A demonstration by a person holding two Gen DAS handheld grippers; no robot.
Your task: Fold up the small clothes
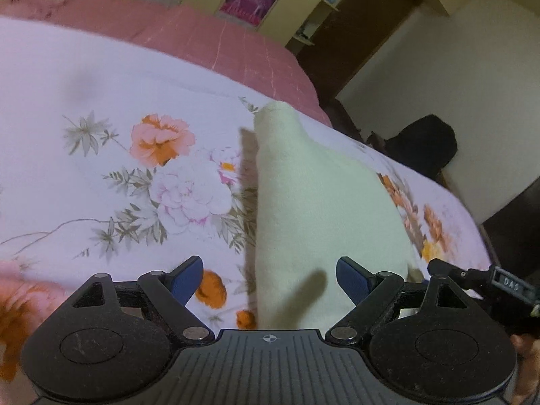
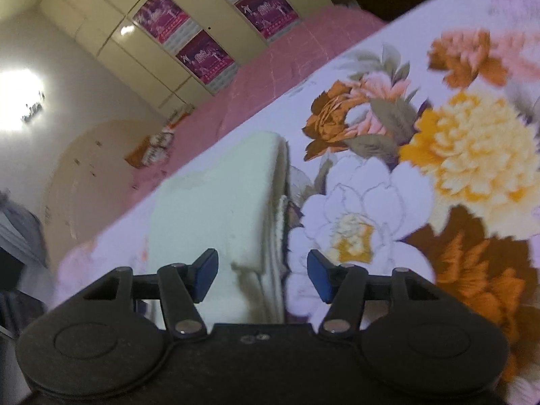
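- While both claws hover over the bed, we see the left claw (image 1: 270,280) standing wide open, its blue pads (image 1: 187,278) clear of the cloth, nothing gripped.
- We find the task's thing, one cream folded garment (image 1: 314,202), lying on the floral bedsheet (image 1: 101,175) near the bed's edge, running away from the left claw between its pads.
- We judge the first risk here: if the left claw closes low, it may pinch the bedsheet along with the garment and drag both.
- We see the right claw (image 2: 261,275) partly open, and no pad presses on anything; the folded garment's layered edge (image 2: 281,216) sits just ahead, between its pads.
- We judge a second risk: a grip taken on only the top layer of that stacked edge could peel the fold open again.
- We judge a third: the garment lies close to the bed's border, so a sideways tug could slide it toward the pink quilt (image 2: 270,77) or off the sheet.
- Both views are blurred, so we cannot tell how many layers the fold has.
- Our count: two claws, one garment, one floral sheet, one pink quilt, and three purple posters (image 2: 202,57) on the wardrobe in the right view.
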